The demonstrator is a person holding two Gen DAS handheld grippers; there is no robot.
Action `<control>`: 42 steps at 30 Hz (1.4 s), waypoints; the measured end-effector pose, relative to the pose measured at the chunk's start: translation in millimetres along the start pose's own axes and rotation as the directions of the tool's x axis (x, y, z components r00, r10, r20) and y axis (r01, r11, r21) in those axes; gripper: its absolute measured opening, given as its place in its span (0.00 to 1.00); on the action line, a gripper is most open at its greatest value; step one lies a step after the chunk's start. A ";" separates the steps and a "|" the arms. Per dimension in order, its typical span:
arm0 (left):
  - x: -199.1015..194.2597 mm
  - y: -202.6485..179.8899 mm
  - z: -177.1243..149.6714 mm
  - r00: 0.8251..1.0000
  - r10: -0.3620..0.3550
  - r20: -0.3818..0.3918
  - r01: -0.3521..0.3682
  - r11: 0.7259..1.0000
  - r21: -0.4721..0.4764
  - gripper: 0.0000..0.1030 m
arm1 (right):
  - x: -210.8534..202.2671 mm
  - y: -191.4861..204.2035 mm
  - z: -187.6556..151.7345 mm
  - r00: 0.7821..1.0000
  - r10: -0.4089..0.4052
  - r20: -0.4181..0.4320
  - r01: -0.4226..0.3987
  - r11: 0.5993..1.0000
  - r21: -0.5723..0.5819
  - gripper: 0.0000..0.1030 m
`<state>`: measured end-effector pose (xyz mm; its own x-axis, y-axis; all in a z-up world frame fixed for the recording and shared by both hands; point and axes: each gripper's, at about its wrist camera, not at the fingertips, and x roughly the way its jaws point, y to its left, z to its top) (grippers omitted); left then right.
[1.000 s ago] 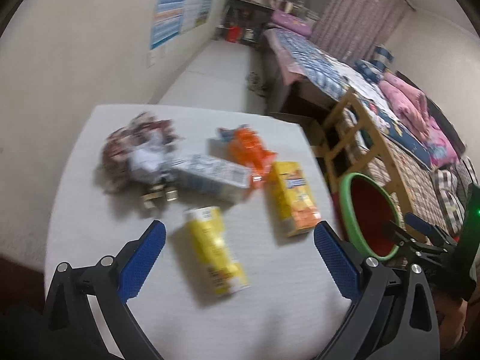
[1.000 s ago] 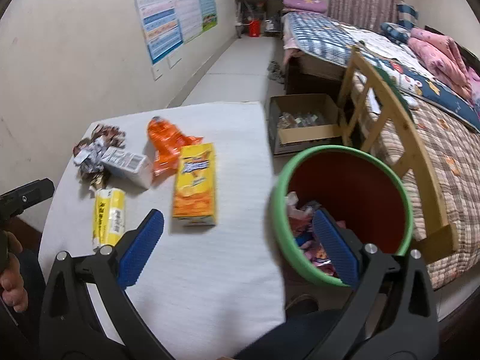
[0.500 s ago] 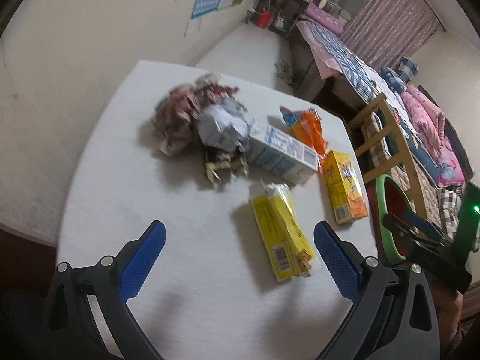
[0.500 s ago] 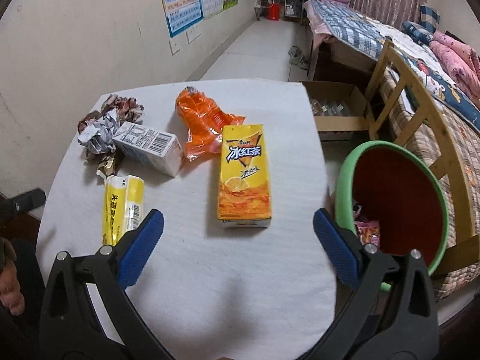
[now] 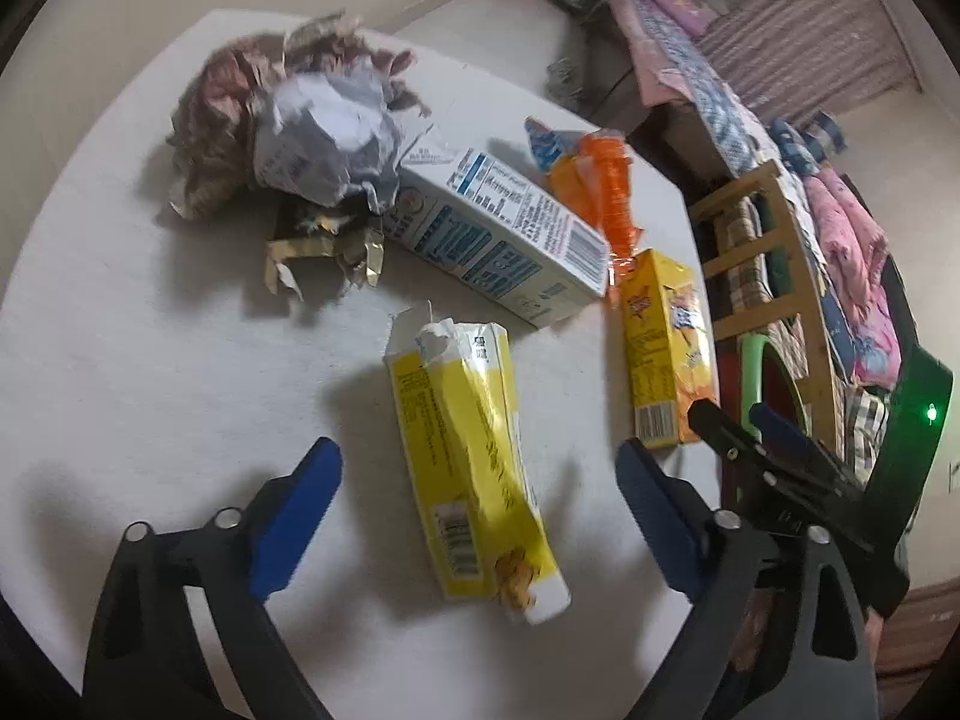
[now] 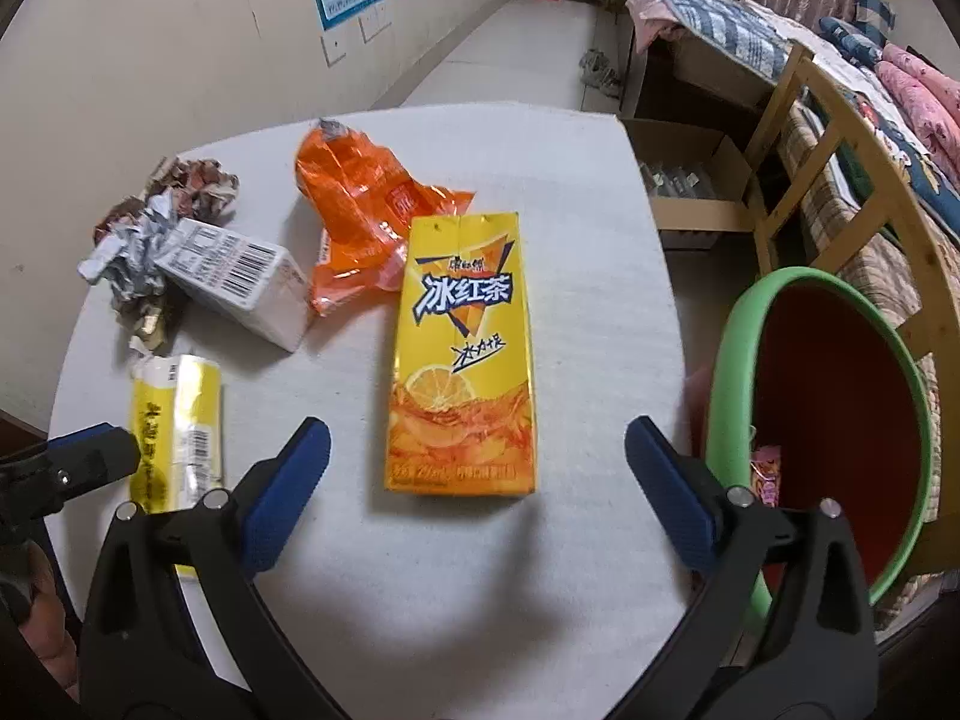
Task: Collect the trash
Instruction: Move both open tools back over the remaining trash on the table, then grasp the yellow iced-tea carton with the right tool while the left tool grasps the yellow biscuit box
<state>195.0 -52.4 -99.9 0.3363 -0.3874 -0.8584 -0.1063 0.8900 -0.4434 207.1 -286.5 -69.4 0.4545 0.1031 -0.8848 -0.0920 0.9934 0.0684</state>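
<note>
1. Blue-padded left claw (image 5: 479, 474) is spread over the torn yellow carton (image 5: 474, 462) near the worktop (image 5: 150, 372) front edge.
2. The right claw (image 6: 477, 450) is spread before the iced-tea carton (image 6: 462, 354).
3. The green-rimmed bin (image 6: 822, 420) stands beside the worktop's right edge.

We see litter on the white table (image 6: 588, 228): an iced-tea carton (image 6: 462, 354) flat at centre, a torn yellow carton (image 5: 474, 468) near the front edge, a white carton (image 5: 498, 240), orange wrapper (image 6: 366, 210) and crumpled wrappers (image 5: 300, 120) toward the far-left edge.
</note>
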 end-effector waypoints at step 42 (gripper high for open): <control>-52.0 -39.8 -7.6 0.996 0.011 0.090 -0.023 0.992 0.127 0.33 | -64.8 -19.7 -27.3 0.993 0.081 0.081 -0.085 0.995 0.044 0.57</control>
<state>174.6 -69.5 -39.6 0.4182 -0.3541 -0.8365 0.0058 0.9219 -0.3873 155.3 -314.1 -26.0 0.5157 0.1868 -0.8362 -0.0908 0.9824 0.1635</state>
